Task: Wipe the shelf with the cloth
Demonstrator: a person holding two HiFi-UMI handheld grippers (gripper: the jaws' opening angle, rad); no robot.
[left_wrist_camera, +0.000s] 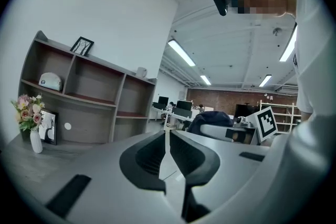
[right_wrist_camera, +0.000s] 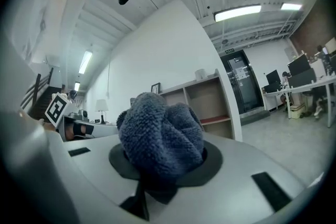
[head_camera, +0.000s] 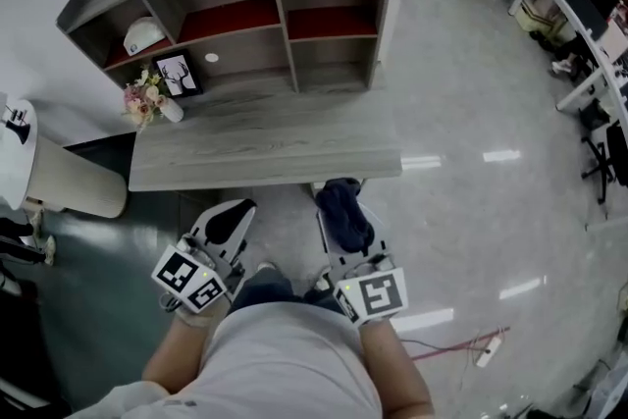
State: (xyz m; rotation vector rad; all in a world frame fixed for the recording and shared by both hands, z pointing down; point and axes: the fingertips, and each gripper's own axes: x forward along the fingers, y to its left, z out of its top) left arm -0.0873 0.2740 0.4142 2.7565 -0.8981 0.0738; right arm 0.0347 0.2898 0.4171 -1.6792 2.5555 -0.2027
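- My right claw (right_wrist_camera: 157, 178) is clenched on a bunched dark blue terry cloth (right_wrist_camera: 160, 139), which bulges up out of the jaws.
- My left claw (left_wrist_camera: 167, 152) is closed with nothing in it, its dark pads meeting along a thin line.
- In the head view both claws sit close to my body, just short of the front edge of the grey wood-grain shelf unit (head_camera: 265, 147). The cloth is near that edge and not touching it.
- The unit's wide lower board is bare across the middle and right, out to its right-hand corner.
- The left end is crowded with a small white vase of pink flowers (head_camera: 147, 100) and a black-framed deer picture (head_camera: 180, 74) leaning at the back.
- Above are open cubbies with red boards. A white cap-like thing (head_camera: 144, 34) sits in the left one.
- To the right of the unit, the glossy pale floor (head_camera: 471, 113) lies open.
- A cream rounded thing (head_camera: 74, 183) stands close to the board's left edge.
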